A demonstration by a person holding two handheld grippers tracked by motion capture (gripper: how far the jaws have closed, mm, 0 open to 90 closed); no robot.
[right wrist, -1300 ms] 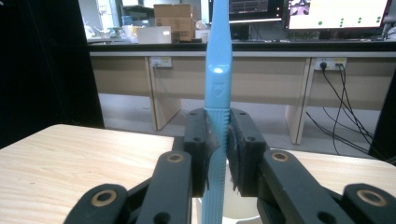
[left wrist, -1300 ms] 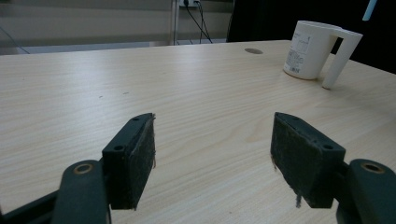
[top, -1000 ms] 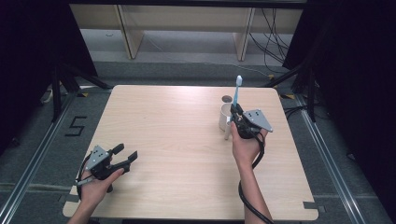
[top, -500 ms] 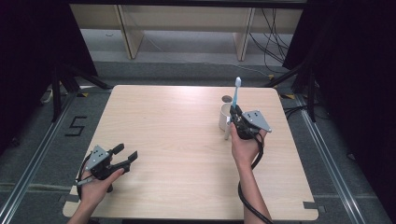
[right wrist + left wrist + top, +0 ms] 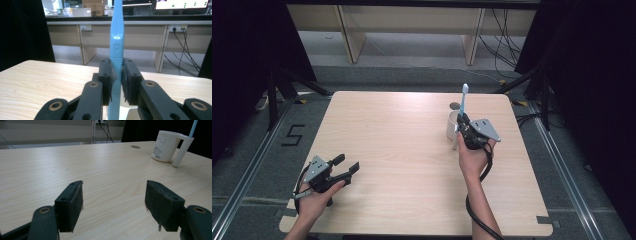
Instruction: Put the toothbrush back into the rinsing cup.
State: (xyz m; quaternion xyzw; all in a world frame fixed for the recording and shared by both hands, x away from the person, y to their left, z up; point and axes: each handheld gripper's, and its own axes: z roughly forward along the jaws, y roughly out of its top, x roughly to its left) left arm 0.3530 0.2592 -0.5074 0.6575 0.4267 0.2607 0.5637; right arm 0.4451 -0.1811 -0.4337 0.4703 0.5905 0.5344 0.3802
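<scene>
Holding a light blue toothbrush (image 5: pixel 463 100) upright in your right gripper (image 5: pixel 465 126), head up, over the mug (image 5: pixel 452 125); left gripper (image 5: pixel 347 167) gapes wide.

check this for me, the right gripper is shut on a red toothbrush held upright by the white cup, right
Not quite: the toothbrush is light blue, not red, as the right gripper view shows. The rest holds: the right gripper is shut on it, upright by the white plastic cup.

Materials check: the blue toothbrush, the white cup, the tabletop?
Toothbrush: looks like glossy blue plastic, with a light glint and a ribbed grip between the right gripper's pads. Cup: matte white, probably plastic, with a thin flat handle and a printed label. Table: pale wood-grain, likely laminate; smooth with a faint sheen.
</scene>
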